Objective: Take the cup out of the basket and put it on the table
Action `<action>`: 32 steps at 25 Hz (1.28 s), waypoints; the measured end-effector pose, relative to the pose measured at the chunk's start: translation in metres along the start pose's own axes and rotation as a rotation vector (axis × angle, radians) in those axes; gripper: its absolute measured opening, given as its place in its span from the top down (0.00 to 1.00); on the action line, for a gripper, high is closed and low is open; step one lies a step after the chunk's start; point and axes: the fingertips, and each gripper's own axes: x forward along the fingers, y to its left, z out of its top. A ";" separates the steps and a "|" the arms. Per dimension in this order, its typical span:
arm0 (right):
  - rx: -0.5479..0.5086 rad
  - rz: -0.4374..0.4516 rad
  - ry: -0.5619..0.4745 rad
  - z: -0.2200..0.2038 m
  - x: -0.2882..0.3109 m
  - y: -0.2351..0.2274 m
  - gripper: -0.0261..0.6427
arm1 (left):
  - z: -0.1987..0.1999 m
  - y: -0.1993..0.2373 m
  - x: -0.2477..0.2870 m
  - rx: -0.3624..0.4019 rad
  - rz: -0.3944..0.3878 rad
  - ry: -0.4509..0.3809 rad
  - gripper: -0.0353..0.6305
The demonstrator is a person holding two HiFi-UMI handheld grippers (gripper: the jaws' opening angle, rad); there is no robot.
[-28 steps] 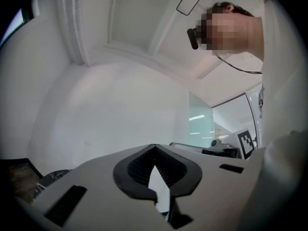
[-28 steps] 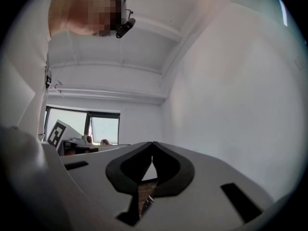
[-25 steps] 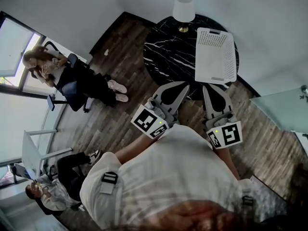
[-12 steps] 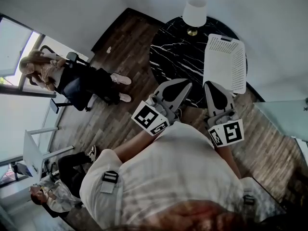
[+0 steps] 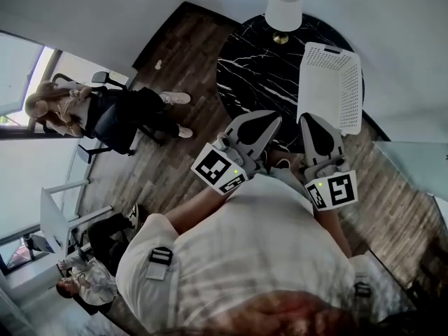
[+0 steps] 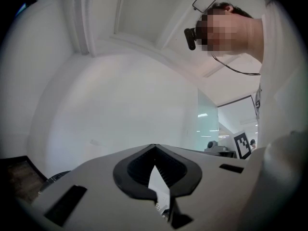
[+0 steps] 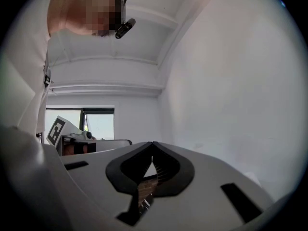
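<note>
A white perforated basket stands on the right side of a round black marble table. No cup shows in any view; the basket's inside looks plain white from here. My left gripper and right gripper are held side by side close to my chest. They point toward the table's near edge and stop short of the basket. Both are shut, with nothing between the jaws. In the left gripper view the left gripper faces a white wall; in the right gripper view the right gripper faces a wall and window.
A white-shaded lamp stands at the table's far edge. A person sits on an office chair at the left, and another person is at the lower left. A glass surface lies to the right, over a wooden floor.
The table, lamp and basket have shifted right and a little nearer in the head view. Both grippers stay shut at my chest. The seated person's legs have drawn in.
</note>
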 end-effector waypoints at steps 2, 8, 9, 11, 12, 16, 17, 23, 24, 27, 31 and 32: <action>0.001 0.002 -0.003 -0.001 -0.003 -0.008 0.95 | -0.003 -0.004 0.008 0.005 -0.001 0.001 0.94; -0.009 0.009 -0.009 0.008 -0.020 -0.036 0.95 | -0.007 -0.021 0.039 0.003 0.014 -0.011 0.94; -0.011 0.006 -0.010 0.010 -0.023 -0.043 0.95 | -0.007 -0.022 0.045 0.000 0.018 -0.016 0.94; -0.014 -0.003 -0.016 0.014 -0.028 -0.055 0.95 | -0.005 -0.025 0.057 0.005 0.019 -0.025 0.94; -0.015 -0.008 -0.018 0.015 -0.030 -0.061 0.95 | -0.005 -0.027 0.062 0.011 0.015 -0.027 0.94; -0.020 -0.023 -0.025 0.019 -0.037 -0.076 0.95 | -0.008 -0.034 0.080 0.022 -0.007 -0.022 0.94; -0.021 -0.026 -0.026 0.020 -0.038 -0.079 0.95 | -0.009 -0.035 0.083 0.021 -0.011 -0.020 0.94; -0.014 -0.042 -0.021 0.018 -0.040 -0.090 0.95 | -0.014 -0.039 0.093 0.011 -0.025 -0.006 0.94; -0.012 -0.045 -0.020 0.017 -0.040 -0.091 0.95 | -0.015 -0.039 0.094 0.011 -0.028 -0.002 0.94; -0.005 -0.051 -0.013 0.014 -0.040 -0.090 0.95 | -0.018 -0.037 0.094 0.007 -0.033 0.010 0.94; 0.006 -0.058 0.002 0.008 -0.041 -0.089 0.95 | -0.024 -0.036 0.093 -0.006 -0.033 0.025 0.94; 0.011 -0.060 0.007 0.006 -0.041 -0.089 0.95 | -0.026 -0.036 0.092 -0.010 -0.033 0.030 0.94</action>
